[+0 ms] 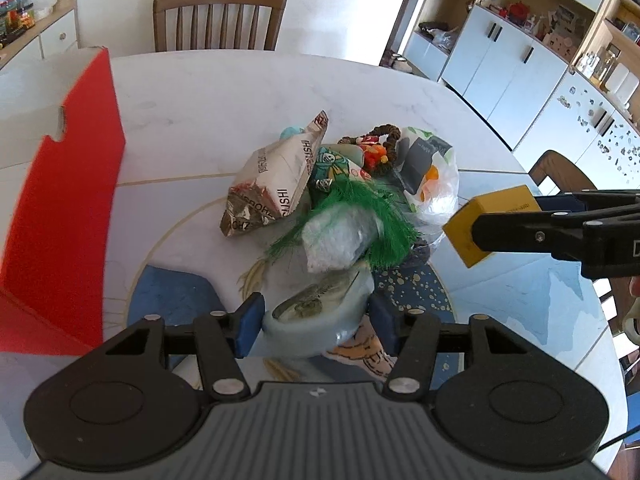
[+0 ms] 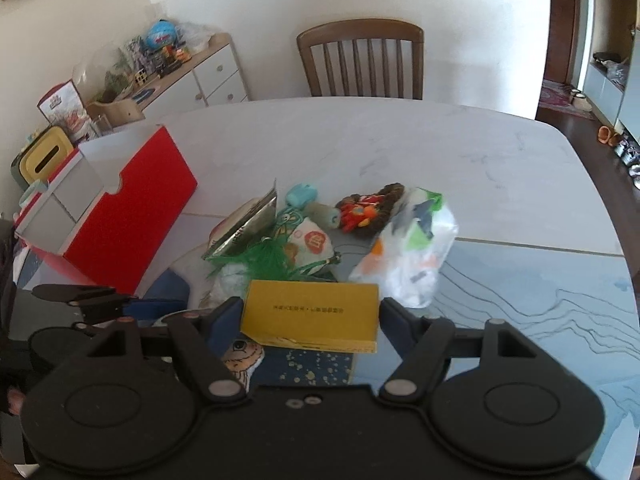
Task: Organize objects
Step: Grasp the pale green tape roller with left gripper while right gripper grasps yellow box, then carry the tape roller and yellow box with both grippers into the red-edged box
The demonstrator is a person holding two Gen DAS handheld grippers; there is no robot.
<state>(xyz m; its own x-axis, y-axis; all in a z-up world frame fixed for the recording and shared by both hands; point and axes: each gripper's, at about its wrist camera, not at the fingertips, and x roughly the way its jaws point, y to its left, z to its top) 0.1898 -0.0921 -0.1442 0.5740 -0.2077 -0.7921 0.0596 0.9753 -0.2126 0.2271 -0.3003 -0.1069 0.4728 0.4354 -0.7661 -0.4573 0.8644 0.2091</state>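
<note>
My left gripper (image 1: 316, 322) is shut on a pale blue, plastic-wrapped object (image 1: 312, 308) at the near edge of a pile on the table; its blue pads press both sides. Behind it lie a clear bag with a green tassel (image 1: 360, 220), a foil snack bag (image 1: 272, 184), a beaded ornament (image 1: 380, 148) and a white plastic bag (image 1: 434, 176). My right gripper (image 2: 312, 320) is shut on a flat yellow box (image 2: 312, 314), held above the table to the right of the pile. An open red box (image 2: 128, 220) stands left of the pile.
A wooden chair (image 2: 360, 60) stands at the far side of the marble table (image 2: 400, 140). A sideboard (image 2: 200, 76) with toys lines the left wall, and white cabinets (image 1: 500, 60) the right. The table's right edge (image 2: 624, 260) is close.
</note>
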